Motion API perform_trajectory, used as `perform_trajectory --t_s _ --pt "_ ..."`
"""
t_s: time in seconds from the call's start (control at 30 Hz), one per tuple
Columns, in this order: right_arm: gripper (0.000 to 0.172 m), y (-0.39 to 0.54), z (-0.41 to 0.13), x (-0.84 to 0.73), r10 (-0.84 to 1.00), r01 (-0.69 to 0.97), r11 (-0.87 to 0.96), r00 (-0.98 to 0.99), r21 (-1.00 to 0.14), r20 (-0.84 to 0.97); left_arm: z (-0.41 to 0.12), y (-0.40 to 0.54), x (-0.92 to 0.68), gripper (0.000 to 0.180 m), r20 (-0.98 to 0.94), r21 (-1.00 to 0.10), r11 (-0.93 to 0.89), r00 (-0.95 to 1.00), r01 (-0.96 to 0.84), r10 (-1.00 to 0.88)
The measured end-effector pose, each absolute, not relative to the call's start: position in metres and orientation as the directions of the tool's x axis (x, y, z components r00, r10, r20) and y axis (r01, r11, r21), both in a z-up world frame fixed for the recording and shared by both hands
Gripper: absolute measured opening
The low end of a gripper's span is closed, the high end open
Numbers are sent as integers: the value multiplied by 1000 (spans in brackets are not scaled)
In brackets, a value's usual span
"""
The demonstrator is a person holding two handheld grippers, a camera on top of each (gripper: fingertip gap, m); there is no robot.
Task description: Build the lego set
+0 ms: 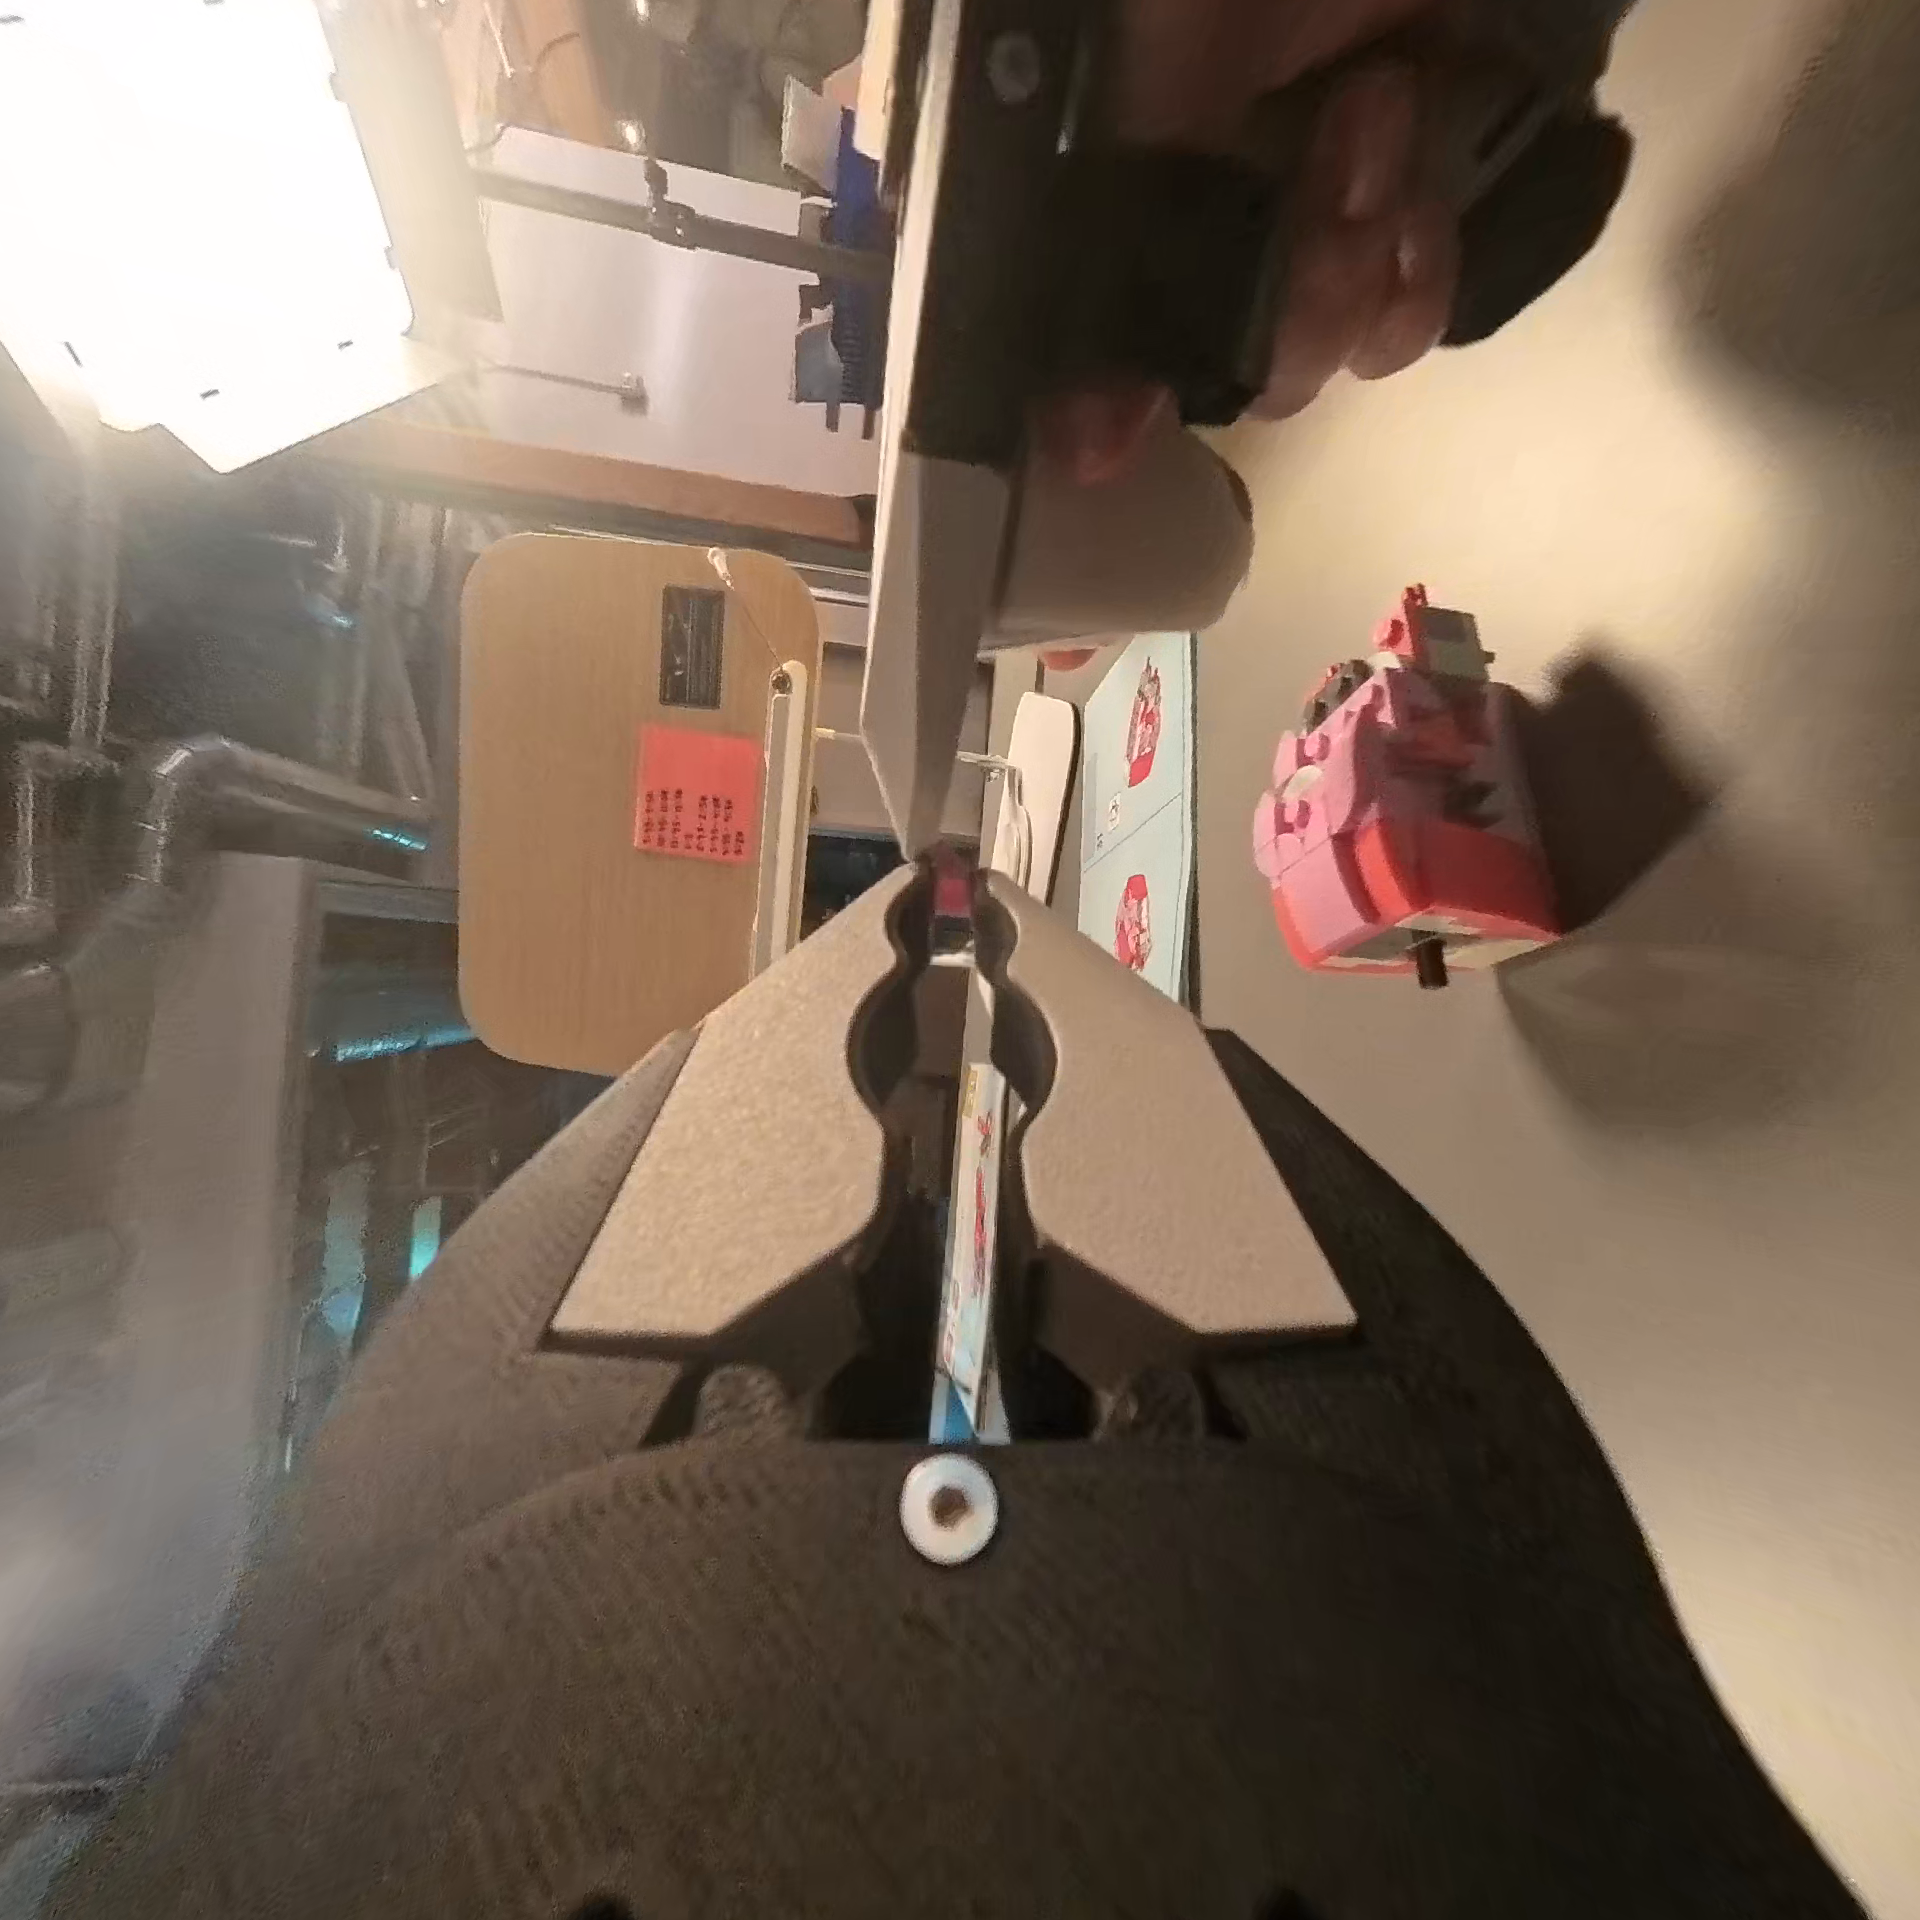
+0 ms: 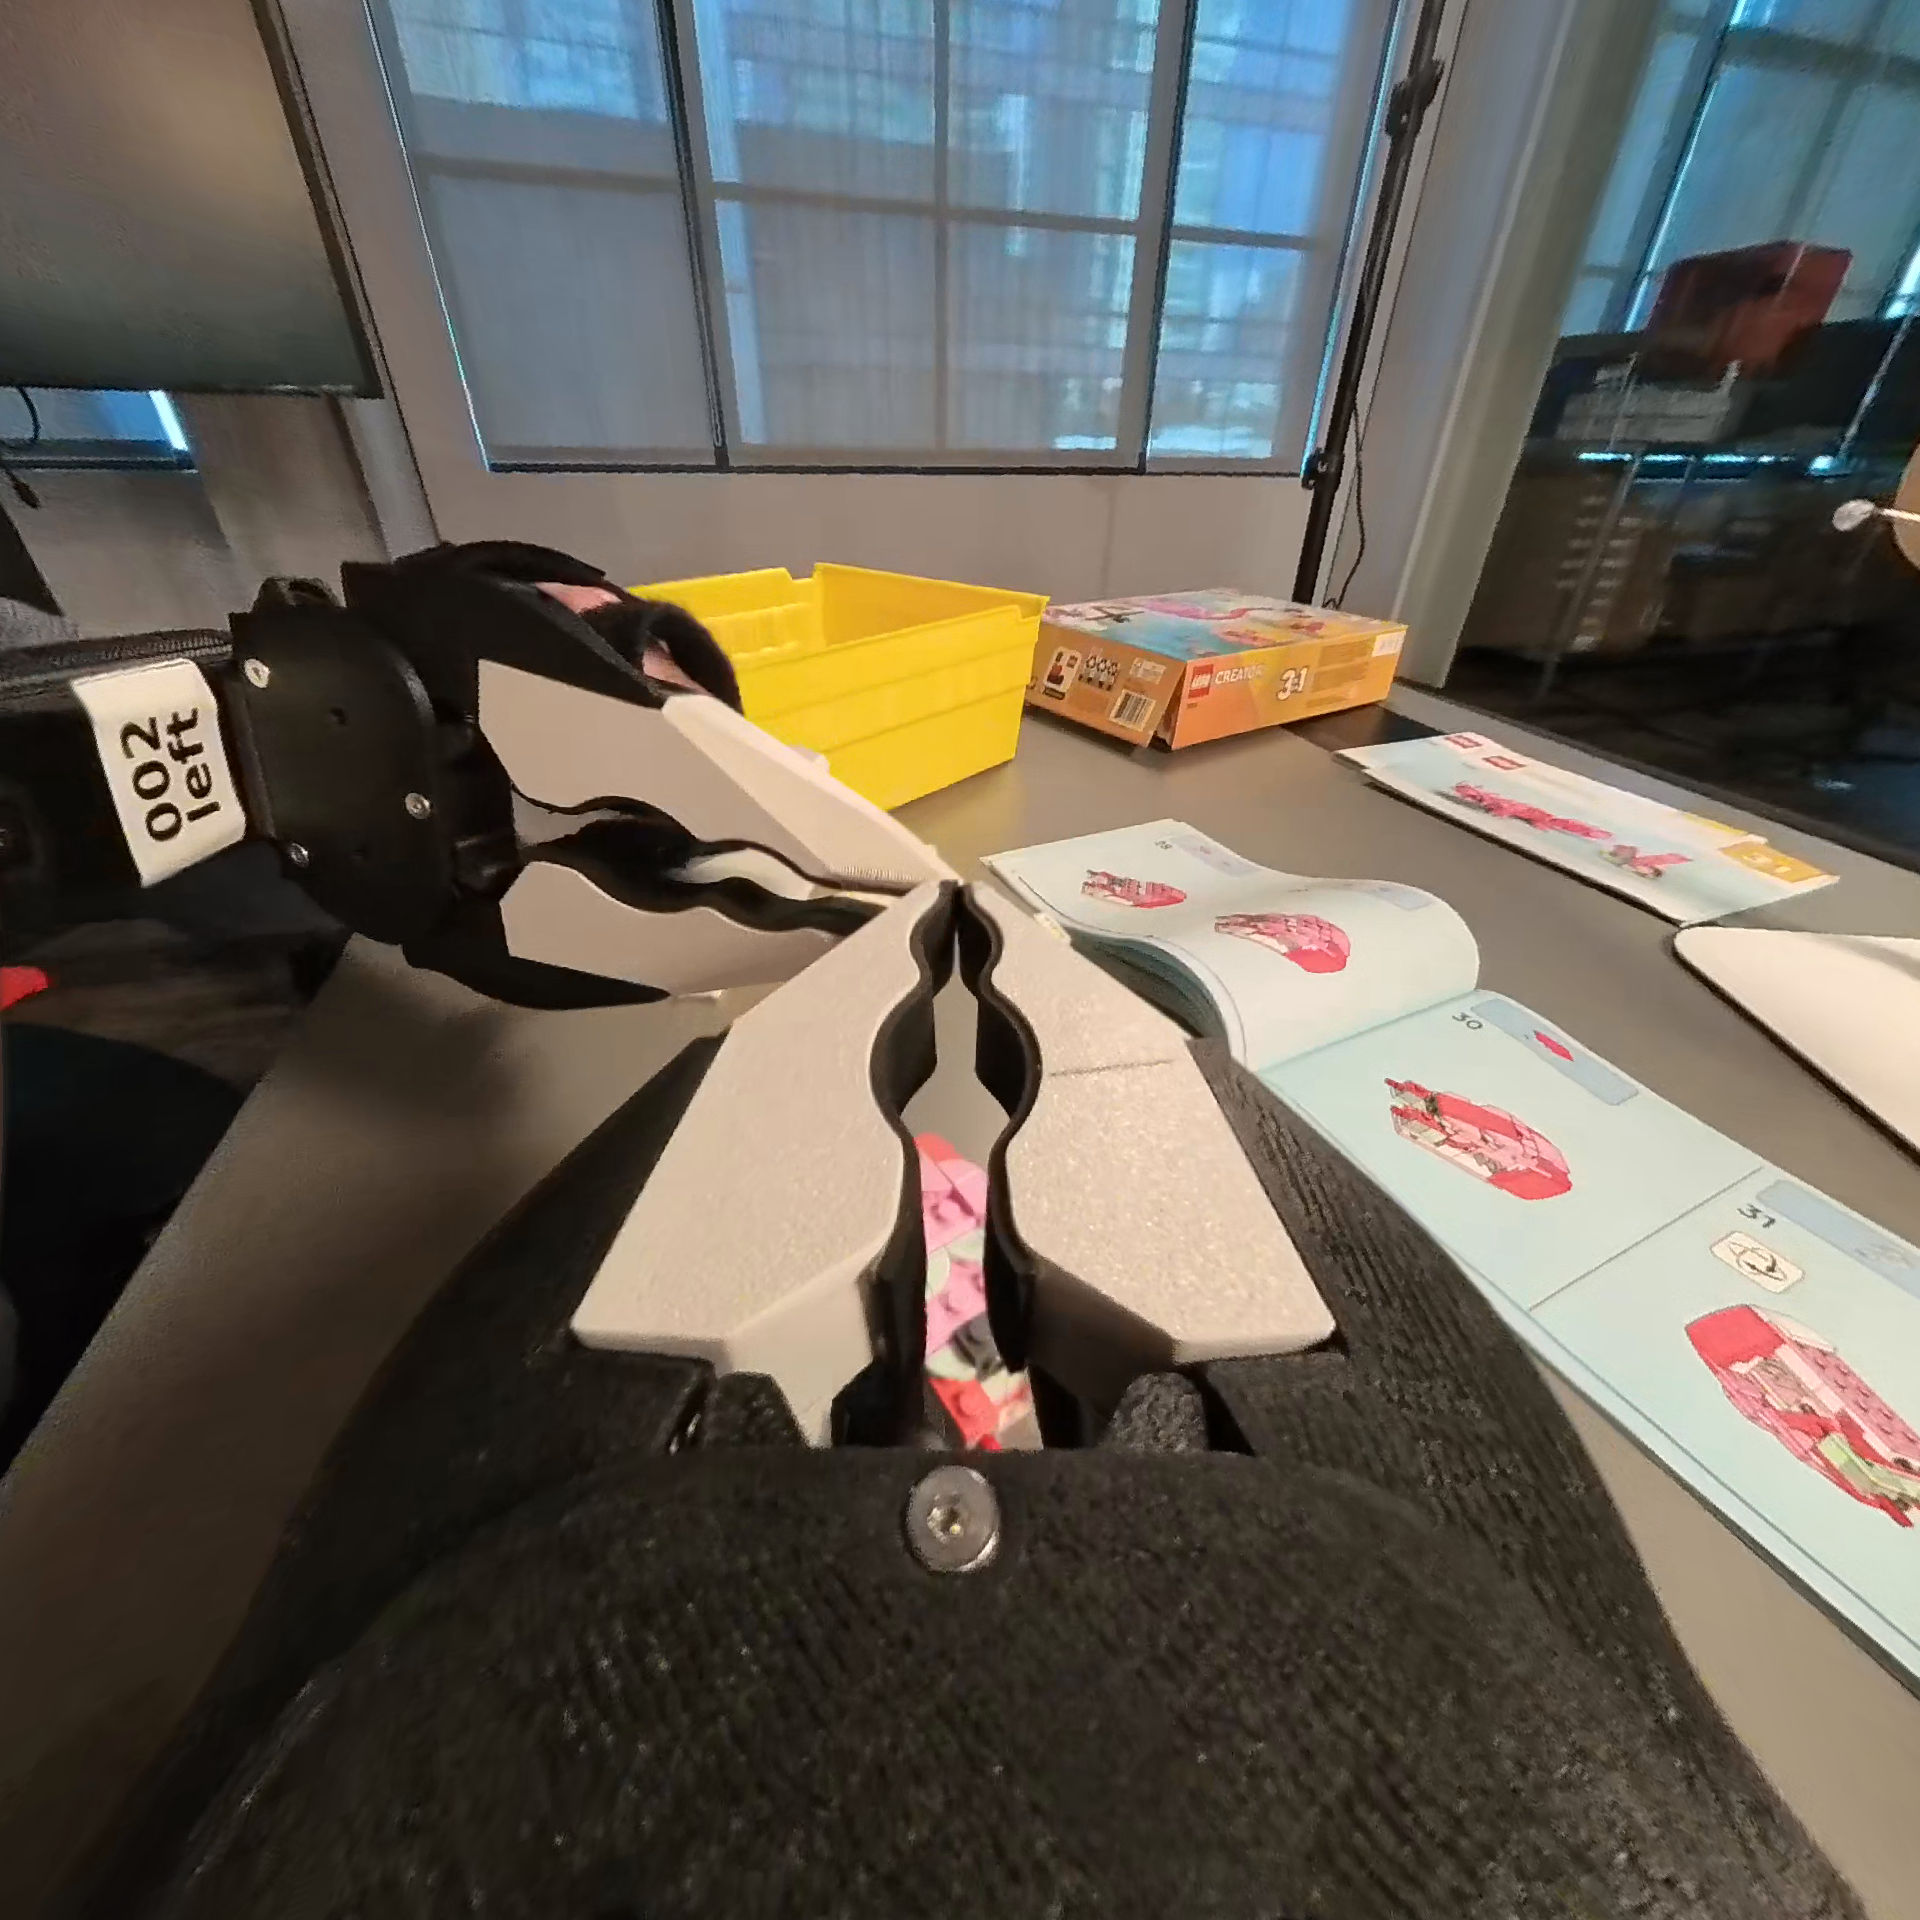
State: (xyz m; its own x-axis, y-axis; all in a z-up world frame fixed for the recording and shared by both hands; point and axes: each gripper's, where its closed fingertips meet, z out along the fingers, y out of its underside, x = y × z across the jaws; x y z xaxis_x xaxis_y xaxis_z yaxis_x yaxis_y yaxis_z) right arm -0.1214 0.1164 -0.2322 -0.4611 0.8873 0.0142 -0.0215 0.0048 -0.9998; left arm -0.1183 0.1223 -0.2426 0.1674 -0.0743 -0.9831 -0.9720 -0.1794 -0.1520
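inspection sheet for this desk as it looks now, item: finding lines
surface: grey table, lit unevenly, shadows by the model.
job's things: pink and red brick model standing alone on the table; small pink brick at the left gripper's tips.
clutter: open instruction booklet, second booklet, yellow bin, toy box, white pad.
grippers: left gripper pinches the small pink brick; right gripper has its tips together, meeting the left one's tips.
cables: black cable hanging down by the stand pole at the window.
surroundings: window, dark monitor, wooden chair back.
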Motion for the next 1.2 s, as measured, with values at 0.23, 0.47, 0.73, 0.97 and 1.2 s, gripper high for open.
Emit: perform_trajectory --t_s 0.23,0.47,0.73,0.97,1.2 --pt "0 133 -237 -117 906 -47 230 -355 -972 231 -266 128 -113 24 -859 -434 -179 465 -883 -216" --pt "0 195 -248 -105 417 66 901 135 -428 899 -297 140 -93 109 -237 -853 -330 864 -404 -444" --pt "0 226 -264 -104 510 157 833 155 -530 846 -317 128 -99 101 -191 -828 -394 861 -400 -472" --pt "0 238 -267 -87 707 152 674 149 -723 691 -337 127 -98 84 -255 -776 -407 831 -481 -495" --pt "11 137 -299 -43 890 278 205 -452 -938 61 -342 125 -101 53 -207 -768 -436 827 -468 -523"
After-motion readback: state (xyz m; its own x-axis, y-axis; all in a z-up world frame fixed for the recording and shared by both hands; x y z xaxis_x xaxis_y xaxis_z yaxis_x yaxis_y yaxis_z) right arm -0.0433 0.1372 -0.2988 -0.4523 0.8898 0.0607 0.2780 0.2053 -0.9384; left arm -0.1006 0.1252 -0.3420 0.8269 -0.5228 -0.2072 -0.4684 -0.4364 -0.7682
